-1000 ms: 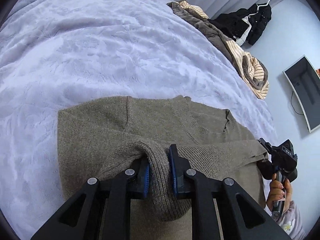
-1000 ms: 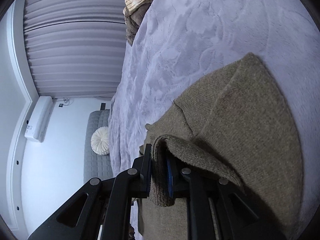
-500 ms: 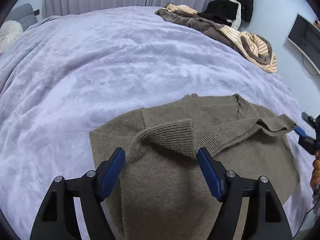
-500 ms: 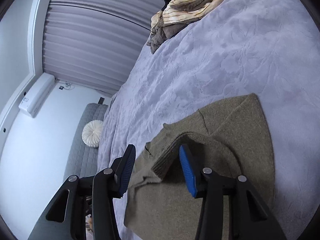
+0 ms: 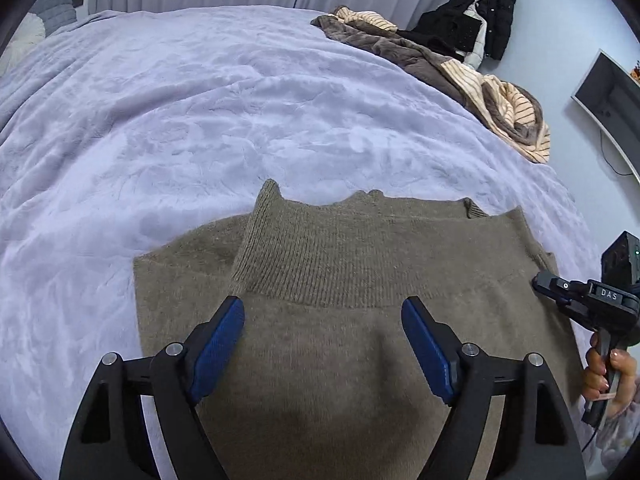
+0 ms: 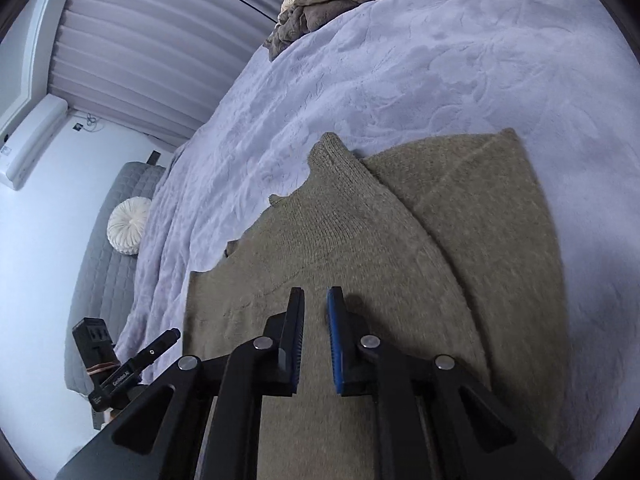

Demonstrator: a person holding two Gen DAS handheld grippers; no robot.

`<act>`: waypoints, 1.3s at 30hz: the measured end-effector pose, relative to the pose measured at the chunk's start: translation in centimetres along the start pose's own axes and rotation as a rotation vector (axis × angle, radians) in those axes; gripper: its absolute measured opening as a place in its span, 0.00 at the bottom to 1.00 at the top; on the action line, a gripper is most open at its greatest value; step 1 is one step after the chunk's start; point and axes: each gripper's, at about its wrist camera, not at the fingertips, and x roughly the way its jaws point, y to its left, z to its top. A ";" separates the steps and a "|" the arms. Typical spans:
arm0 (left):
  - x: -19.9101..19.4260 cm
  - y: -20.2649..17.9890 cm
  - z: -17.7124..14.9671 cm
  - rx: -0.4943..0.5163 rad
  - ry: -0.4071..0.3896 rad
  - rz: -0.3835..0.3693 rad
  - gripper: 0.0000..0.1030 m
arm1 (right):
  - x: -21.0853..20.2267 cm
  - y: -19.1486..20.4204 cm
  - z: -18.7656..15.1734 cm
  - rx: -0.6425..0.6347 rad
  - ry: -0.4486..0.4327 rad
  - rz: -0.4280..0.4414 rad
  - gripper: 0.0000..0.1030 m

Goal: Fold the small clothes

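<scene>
- Left gripper [image 5: 323, 322]: jaws spread wide, nothing between the blue pads; it hangs over the sweater's near half, pointing down at the cloth.
- Right gripper [image 6: 316, 314]: jaws narrow and closing, with a slim gap showing and no cloth caught in it; empty, poised above the knit. In the left wrist view a hand [image 5: 606, 376] grips its handle at the sweater's right edge.
- Sweater [image 5: 352, 320]: olive-brown knit, lying flat on the lavender bedspread [image 5: 180, 120], near edge of the bed. The ribbed hem band [image 5: 340, 264] is laid over the body, reaching close to the neckline, so one fold looks made.
- Handling, as judged: soft, limp, light to middling in weight; the fuzzy knit should give the pads good grip but will stretch and sag if lifted by one point. Doubled layers may slide on each other.
- Best hold, as judged: pinch both layers at the two outer corners of the folded edge, one gripper each, and carry them together.
- Farther out: a heap of brown and striped clothes [image 5: 480, 80] at the bed's far side, well apart.
</scene>
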 end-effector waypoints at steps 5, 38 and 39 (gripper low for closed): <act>2.3 1.4 0.1 -0.011 0.010 0.044 0.79 | 1.1 -0.3 2.0 -0.046 -0.043 -0.131 0.08; -7.7 1.7 -15.3 -0.122 0.096 -0.043 0.79 | -10.6 -2.4 -12.6 0.098 -0.072 -0.223 0.17; -8.1 1.8 -15.5 -0.121 0.094 -0.042 0.79 | -11.0 -3.2 -12.9 0.131 -0.079 -0.202 0.17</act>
